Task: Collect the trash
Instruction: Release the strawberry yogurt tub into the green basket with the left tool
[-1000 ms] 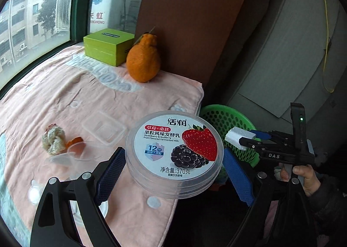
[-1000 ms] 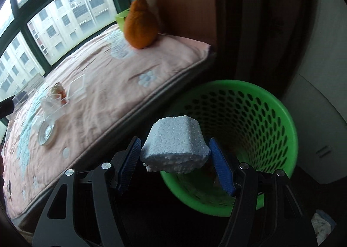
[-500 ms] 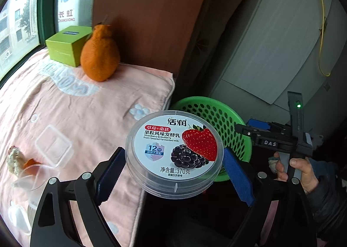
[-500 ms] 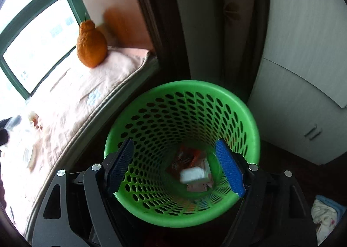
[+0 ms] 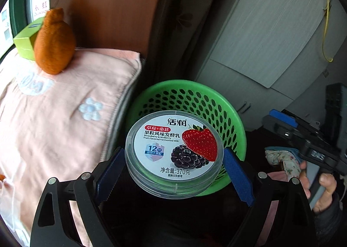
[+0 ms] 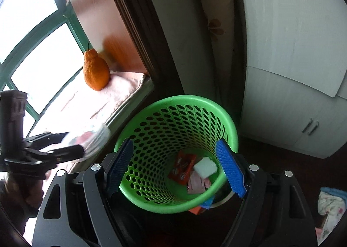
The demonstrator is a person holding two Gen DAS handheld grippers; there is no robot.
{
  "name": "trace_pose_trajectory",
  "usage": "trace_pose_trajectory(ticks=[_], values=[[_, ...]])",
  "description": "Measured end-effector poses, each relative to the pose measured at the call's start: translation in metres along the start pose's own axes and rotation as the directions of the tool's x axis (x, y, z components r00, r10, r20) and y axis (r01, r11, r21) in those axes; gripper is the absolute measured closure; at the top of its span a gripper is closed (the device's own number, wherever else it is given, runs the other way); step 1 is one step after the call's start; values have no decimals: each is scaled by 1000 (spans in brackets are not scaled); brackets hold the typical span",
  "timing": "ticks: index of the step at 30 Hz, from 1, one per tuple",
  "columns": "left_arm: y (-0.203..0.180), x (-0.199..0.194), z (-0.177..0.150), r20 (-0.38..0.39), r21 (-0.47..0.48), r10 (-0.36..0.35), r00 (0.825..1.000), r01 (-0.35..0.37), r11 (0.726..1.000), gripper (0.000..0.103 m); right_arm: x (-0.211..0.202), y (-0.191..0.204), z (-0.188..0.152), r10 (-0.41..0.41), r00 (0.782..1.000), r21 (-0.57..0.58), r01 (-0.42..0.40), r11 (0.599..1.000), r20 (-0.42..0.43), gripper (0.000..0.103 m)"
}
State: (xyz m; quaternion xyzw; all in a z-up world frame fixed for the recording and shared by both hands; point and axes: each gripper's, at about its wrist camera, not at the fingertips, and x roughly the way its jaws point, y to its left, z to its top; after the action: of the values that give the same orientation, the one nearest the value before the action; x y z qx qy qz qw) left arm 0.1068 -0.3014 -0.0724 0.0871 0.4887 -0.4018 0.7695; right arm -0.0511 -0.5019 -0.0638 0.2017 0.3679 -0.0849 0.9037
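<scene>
At the bottom centre of the left wrist view, the left claw (image 5: 174, 167) is spread wide with its blue pads pressed on the two sides of a round clear yogurt tub (image 5: 174, 153), so the tub is held lid up, in front of the rim of the green basket (image 5: 225, 106). The grip sits low on a smooth curved wall; my guess is that the tub could slip or tilt out, and if let go here, over the near rim rather than the middle, it may strike the edge and fall to the floor.

In the right wrist view, the right claw (image 6: 176, 165) stands open and empty above the basket mouth. The two claws are close together, so they could knock each other if the left one swings further in.

Down in the basket lie a white foam block (image 6: 205, 167), a red wrapper (image 6: 182, 167) and a pink scrap (image 6: 197, 184).

Further off, in the upper left, an orange fruit (image 5: 54, 43) rests on the pink cushion (image 5: 54, 121) beside a green box (image 5: 25, 41).

The tub's lid reads "活润", "草莓+桑葚", "果粒风味发酵乳", "Strawberry & Mulberry Fruit Flavored Fermented Milk", "12" and "净含量:370克". The writing in the window at the top left is too blurred to read.
</scene>
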Motion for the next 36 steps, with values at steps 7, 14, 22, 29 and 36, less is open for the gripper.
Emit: trace_pose_trajectory(ticks=[7, 14, 22, 29, 36], values=[[-18, 20, 9, -20, 18, -19, 1000, 19, 1000, 13, -10, -9, -6, 12, 1000, 35, -12, 999, 6, 24], [-20, 5, 1, 16, 17, 1, 1000, -1, 1000, 13, -17, -6, -9, 37, 999, 38, -37, 999, 16, 24], [7, -47, -22, 96, -45, 100, 990, -96, 994, 13, -8, 30, -11, 98, 995, -21, -98, 995, -4, 24], [51, -96, -54, 152, -138, 240, 959, -220, 966, 13, 3, 74, -7, 162, 986, -93, -165, 982, -38, 23], [108, -144, -86, 183, -278, 347, 920, -290, 916, 13, 18, 122, -7, 225, 971, -161, -236, 958, -85, 22]])
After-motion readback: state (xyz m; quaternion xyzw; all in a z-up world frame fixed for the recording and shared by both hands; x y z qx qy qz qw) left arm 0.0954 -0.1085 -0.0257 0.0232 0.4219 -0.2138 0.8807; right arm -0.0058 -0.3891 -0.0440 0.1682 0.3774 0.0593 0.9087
